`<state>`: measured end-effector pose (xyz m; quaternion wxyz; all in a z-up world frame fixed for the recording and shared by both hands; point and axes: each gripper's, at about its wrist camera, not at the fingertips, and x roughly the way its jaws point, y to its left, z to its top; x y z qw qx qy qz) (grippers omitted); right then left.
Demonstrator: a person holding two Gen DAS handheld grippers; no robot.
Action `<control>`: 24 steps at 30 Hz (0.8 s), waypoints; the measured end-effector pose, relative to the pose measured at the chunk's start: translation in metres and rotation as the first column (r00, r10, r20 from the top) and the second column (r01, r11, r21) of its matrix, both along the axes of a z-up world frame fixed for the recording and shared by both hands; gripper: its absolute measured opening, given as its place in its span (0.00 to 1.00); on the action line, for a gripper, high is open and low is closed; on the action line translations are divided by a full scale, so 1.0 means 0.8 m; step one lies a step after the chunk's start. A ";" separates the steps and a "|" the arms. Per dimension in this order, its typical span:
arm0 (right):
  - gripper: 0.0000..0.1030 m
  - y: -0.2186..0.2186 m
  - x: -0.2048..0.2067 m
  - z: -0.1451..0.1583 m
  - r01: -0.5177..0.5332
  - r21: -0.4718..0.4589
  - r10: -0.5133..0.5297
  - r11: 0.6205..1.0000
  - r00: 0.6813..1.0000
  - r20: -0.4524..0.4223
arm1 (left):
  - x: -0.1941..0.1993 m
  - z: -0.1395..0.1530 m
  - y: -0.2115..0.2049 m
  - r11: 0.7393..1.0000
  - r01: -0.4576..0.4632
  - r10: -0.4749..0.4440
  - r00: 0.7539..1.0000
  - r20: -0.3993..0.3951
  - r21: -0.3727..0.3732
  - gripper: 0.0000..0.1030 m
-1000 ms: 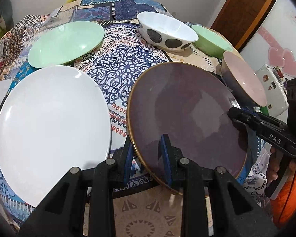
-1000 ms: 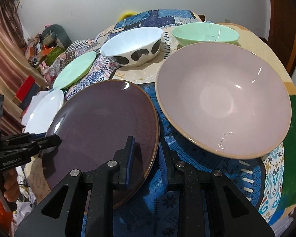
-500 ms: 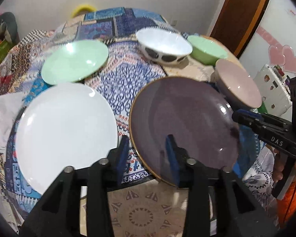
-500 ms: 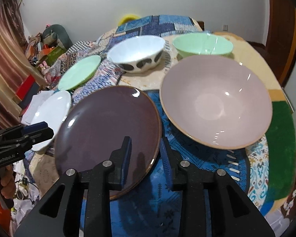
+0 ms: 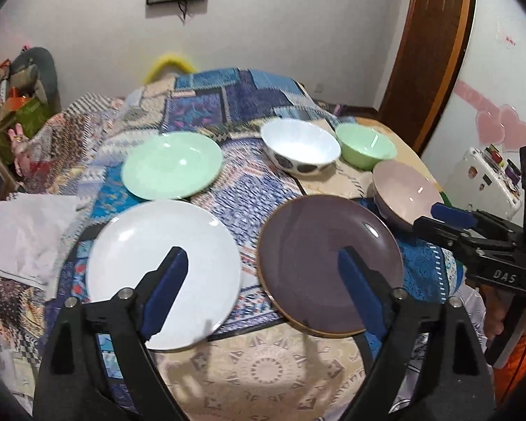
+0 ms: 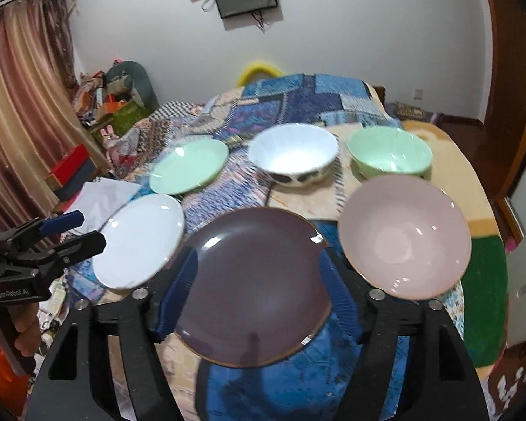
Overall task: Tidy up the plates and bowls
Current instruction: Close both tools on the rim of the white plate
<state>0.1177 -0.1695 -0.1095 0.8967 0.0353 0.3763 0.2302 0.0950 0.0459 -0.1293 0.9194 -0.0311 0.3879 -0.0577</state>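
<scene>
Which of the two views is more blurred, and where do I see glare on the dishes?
Right wrist view: blurrier, the white bowl and green bowl smeared. Left wrist view: sharper, with glare spots on the purple plate and green plate. Both bend straight lines at the edges.

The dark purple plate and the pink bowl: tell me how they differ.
Colour: the dark purple plate is deep purple, the pink bowl pale pink.
Shape: the plate is nearly flat, while the bowl is deep with sloping walls.
Place: in the right wrist view the plate lies at the table's near edge, left of the bowl; the bowl sits right of it, in front of the green bowl.
Shared: both are round, glossy, empty, upright and rimmed in tan.
</scene>
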 end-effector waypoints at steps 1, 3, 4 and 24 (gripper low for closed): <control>0.69 0.006 0.001 0.003 -0.007 -0.001 0.007 1.000 1.000 0.009 | -0.002 0.003 0.005 1.000 -0.009 0.009 1.000 0.007 0.003 0.89; 0.69 0.019 0.002 0.006 -0.024 -0.002 0.024 1.000 1.000 0.019 | -0.005 0.006 0.015 1.000 -0.029 0.029 1.000 0.013 0.003 0.91; 0.70 0.022 0.001 0.007 -0.030 -0.003 0.030 1.000 0.999 0.021 | -0.007 0.006 0.021 0.999 -0.039 0.039 0.999 0.014 0.003 0.92; 0.70 0.141 0.039 -0.028 -0.180 -0.075 0.177 0.981 0.983 -0.044 | 0.008 -0.058 0.166 0.969 -0.245 0.244 0.964 -0.104 -0.005 0.94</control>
